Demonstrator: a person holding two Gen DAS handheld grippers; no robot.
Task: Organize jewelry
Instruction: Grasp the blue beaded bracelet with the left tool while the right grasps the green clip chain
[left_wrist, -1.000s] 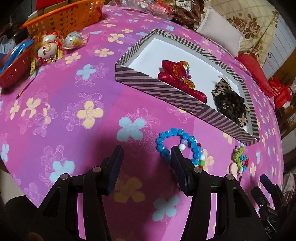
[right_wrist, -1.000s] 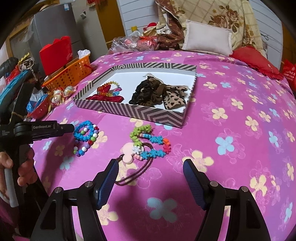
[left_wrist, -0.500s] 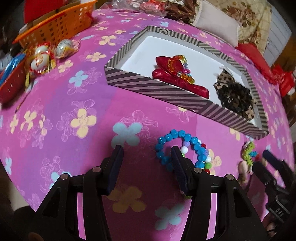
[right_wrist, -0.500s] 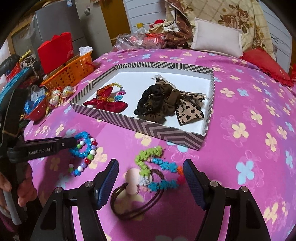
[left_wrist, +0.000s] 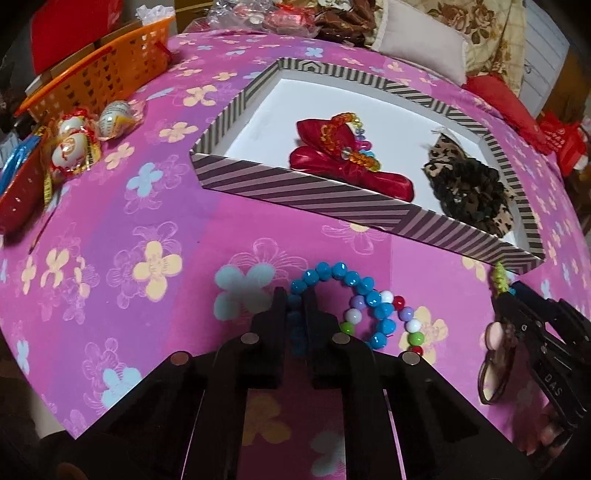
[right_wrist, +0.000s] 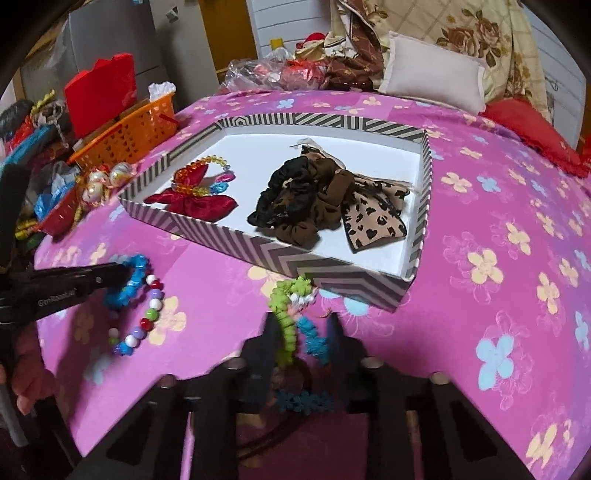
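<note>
Taking the striped tray (left_wrist: 343, 199) as the landmark, an orange basket (left_wrist: 99, 77) and a few wrapped sweets (left_wrist: 74, 136) sit off its left end at the edge of the pink flowered cloth (left_wrist: 122, 229), with a red dish (left_wrist: 18, 192) further out at the cloth's left edge. Inside the tray a red bow (left_wrist: 332, 166) with a bead string lies toward its left end and dark and leopard-print scrunchies (left_wrist: 469, 188) toward its right end, leaving bare white floor behind them and in the left corner. In front of the tray's near wall, toward its left half, the blue bead bracelet (left_wrist: 343, 280) lies on the cloth as a loop with a smaller mixed-colour bead bracelet (left_wrist: 406, 325) touching its right side; the pair's long axis runs roughly along the near wall. The left gripper (left_wrist: 294, 299) has just closed its jaws and now pinches the left arc of the blue bead bracelet between its pads. Open cloth stretches to the left of this grip as far as the table edge. Below the tray's near right corner, the green and blue hair tie (right_wrist: 295, 325) stands up from the cloth, its green strand running away from the camera toward the near wall, its tip just beside that wall. The right gripper (right_wrist: 303, 332) has just been closing and stands narrowed around these strands, which sit between its fingers; brown elastic loops (left_wrist: 495, 373) hang below. To the right of the tray the cloth lies open up to a red cushion (right_wrist: 532, 125).
</note>
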